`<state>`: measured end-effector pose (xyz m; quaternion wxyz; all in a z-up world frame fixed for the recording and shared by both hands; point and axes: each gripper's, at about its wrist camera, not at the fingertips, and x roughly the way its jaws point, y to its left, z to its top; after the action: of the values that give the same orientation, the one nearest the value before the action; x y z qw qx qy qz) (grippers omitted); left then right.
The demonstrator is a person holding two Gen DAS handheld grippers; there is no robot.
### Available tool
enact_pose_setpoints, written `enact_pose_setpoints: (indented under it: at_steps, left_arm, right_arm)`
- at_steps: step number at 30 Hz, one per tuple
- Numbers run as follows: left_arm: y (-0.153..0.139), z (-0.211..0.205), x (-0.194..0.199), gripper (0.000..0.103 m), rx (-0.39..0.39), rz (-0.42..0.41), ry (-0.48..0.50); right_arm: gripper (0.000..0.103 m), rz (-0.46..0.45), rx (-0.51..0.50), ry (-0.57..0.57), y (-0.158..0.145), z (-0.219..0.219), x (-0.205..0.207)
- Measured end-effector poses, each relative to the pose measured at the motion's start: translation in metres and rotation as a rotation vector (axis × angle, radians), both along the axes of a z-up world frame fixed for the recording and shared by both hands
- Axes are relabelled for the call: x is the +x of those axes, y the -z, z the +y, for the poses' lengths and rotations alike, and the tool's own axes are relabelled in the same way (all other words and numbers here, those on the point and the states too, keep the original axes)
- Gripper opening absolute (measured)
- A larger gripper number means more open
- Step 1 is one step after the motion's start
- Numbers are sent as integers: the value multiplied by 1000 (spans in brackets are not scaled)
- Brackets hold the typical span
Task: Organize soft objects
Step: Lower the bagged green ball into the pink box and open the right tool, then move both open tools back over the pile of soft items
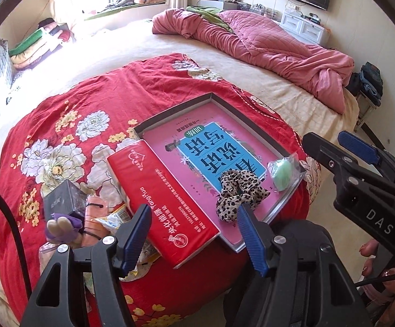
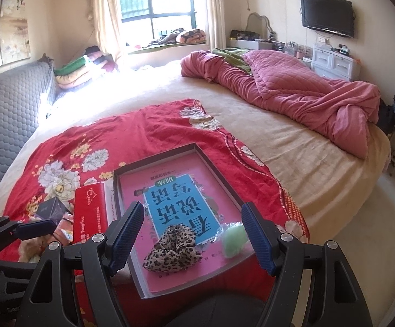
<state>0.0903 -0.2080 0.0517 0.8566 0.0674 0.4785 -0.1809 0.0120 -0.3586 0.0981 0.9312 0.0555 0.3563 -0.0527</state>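
Observation:
A shallow grey tray [image 1: 175,109] [image 2: 153,160] lined with a pink and blue book cover lies on a red floral cloth [image 1: 88,103]. Inside it are a leopard-print scrunchie [image 1: 238,190] [image 2: 170,250] and a green puff in clear wrap [image 1: 283,171] [image 2: 232,238]. A red tissue pack [image 1: 164,199] [image 2: 91,212] leans on the tray's left rim. My left gripper [image 1: 194,241] hovers open above that pack and touches nothing. My right gripper [image 2: 192,234] is open over the scrunchie and puff, holding nothing. In the left wrist view the right gripper [image 1: 333,147] is at the right.
Left of the tissue pack lie a black box [image 1: 61,201], a purple and cream plush toy [image 1: 61,226], a snack packet [image 1: 112,218] and black hair ties. A rumpled pink quilt [image 1: 265,43] covers the bed's far right. Folded blankets [image 2: 83,70] are stacked by the window.

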Motion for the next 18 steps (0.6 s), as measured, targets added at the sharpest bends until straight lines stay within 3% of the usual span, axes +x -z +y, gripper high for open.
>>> enact_pose_setpoints:
  at_steps: [18]
  left_arm:
    - [-16, 53, -19, 67, 27, -72, -102]
  right_arm:
    - [75, -30, -21, -141, -18, 57, -8]
